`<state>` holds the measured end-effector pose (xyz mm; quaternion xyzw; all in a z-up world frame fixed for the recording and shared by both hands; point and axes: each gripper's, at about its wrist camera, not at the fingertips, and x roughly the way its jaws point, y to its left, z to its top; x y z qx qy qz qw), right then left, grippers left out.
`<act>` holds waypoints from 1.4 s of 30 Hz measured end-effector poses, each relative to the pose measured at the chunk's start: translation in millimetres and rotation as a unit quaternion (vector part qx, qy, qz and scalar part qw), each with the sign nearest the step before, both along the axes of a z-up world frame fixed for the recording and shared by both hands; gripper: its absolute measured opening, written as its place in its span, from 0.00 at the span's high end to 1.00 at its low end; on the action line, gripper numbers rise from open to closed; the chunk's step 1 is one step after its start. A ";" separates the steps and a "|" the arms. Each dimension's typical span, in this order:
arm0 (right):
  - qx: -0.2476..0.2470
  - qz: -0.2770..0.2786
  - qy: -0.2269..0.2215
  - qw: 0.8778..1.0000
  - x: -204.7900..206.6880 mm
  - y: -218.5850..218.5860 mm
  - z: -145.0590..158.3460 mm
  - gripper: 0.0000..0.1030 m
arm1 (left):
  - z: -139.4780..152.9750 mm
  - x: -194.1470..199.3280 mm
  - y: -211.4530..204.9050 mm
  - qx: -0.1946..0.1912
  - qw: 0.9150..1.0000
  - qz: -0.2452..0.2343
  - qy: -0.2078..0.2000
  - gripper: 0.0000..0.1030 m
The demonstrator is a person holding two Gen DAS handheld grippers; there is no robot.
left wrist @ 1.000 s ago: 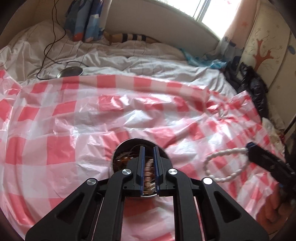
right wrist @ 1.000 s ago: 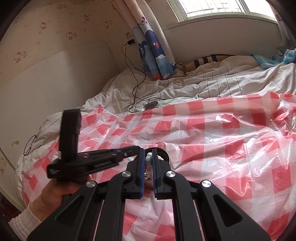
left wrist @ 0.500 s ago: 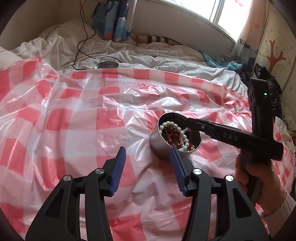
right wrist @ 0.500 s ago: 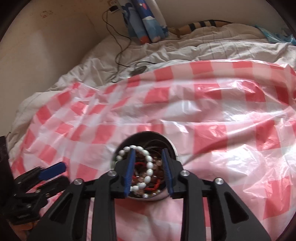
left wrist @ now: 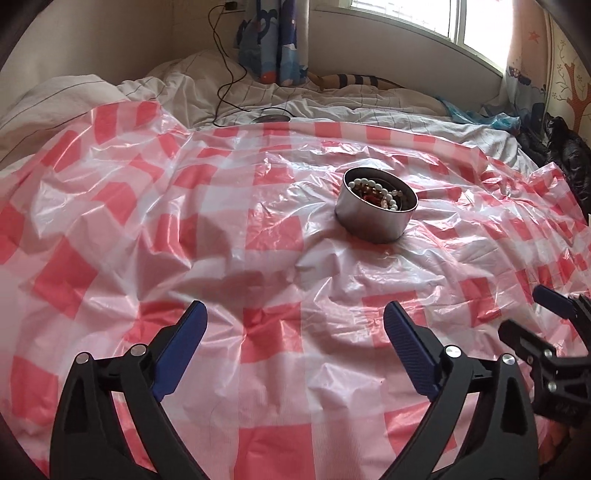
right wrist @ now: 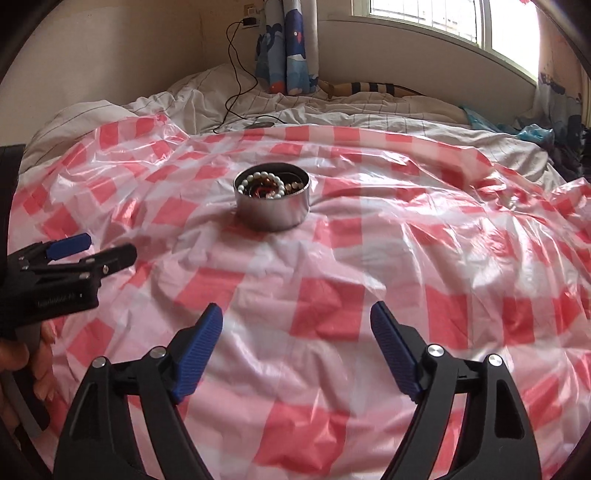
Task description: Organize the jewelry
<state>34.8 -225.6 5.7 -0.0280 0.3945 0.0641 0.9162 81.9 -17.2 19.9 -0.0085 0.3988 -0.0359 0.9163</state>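
I see one tin [left wrist: 376, 209] of beads [left wrist: 384, 194]; both my grippers, left [left wrist: 295, 328] and right [right wrist: 297, 325], opening wide, empty, near it, bare sheet [left wrist: 221, 240] between.

I read this as a home bedroom. Ahead of my grippers lies a bed with rumpled striped white bedding [left wrist: 332, 107], overlaid by a red-and-white checked plastic sheet [left wrist: 221, 236]. Beyond it: a window [right wrist: 443, 18], a cartoon-print curtain [right wrist: 284, 44], a charging cable [right wrist: 236, 74] plugged into the wall.
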 end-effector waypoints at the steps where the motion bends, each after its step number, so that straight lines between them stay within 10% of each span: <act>1: -0.003 -0.003 -0.002 1.000 -6.0 -0.3 -2.9 0.20 | 0.7 -1.5 0.3 -0.004 1.000 0.002 -0.002 0.10; 42: 0.028 -0.070 -0.054 0.996 -9.3 -12.1 -7.6 0.09 | 13.4 6.0 -22.2 0.032 0.999 0.021 -0.024 0.07</act>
